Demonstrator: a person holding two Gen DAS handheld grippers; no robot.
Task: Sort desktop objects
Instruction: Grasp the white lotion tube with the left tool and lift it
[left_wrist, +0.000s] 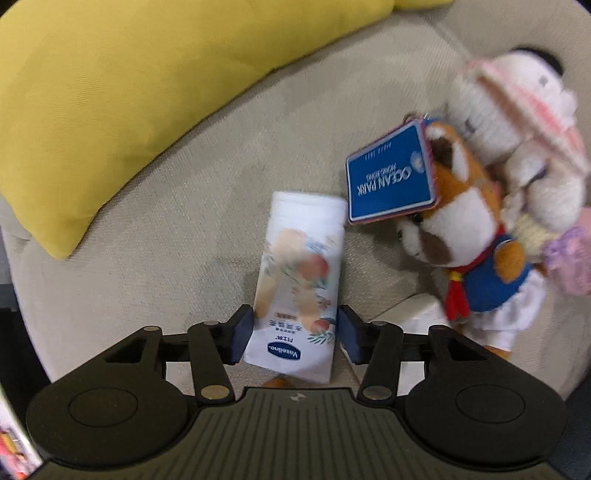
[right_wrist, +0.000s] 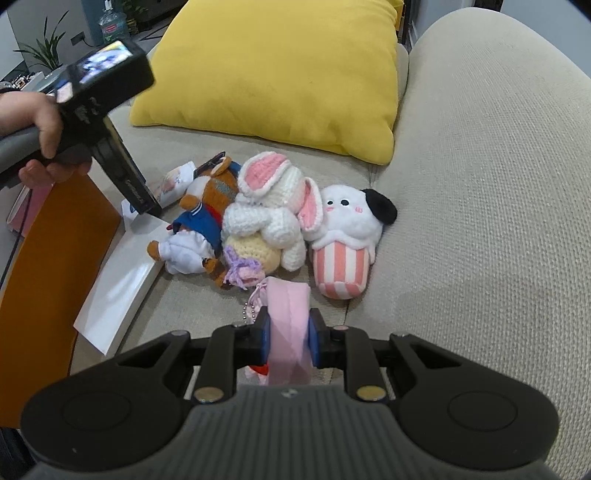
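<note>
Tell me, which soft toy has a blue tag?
The orange-brown plush in blue clothes; its blue Ocean Park tag sets it apart from the white crocheted bunny.

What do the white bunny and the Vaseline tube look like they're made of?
The white bunny looks crocheted from yarn: stitch rows show on its body and pink-lined ears, matte and soft. The Vaseline tube seems to be smooth printed plastic, probably a soft squeeze tube, though blur hides its sheen.
</note>
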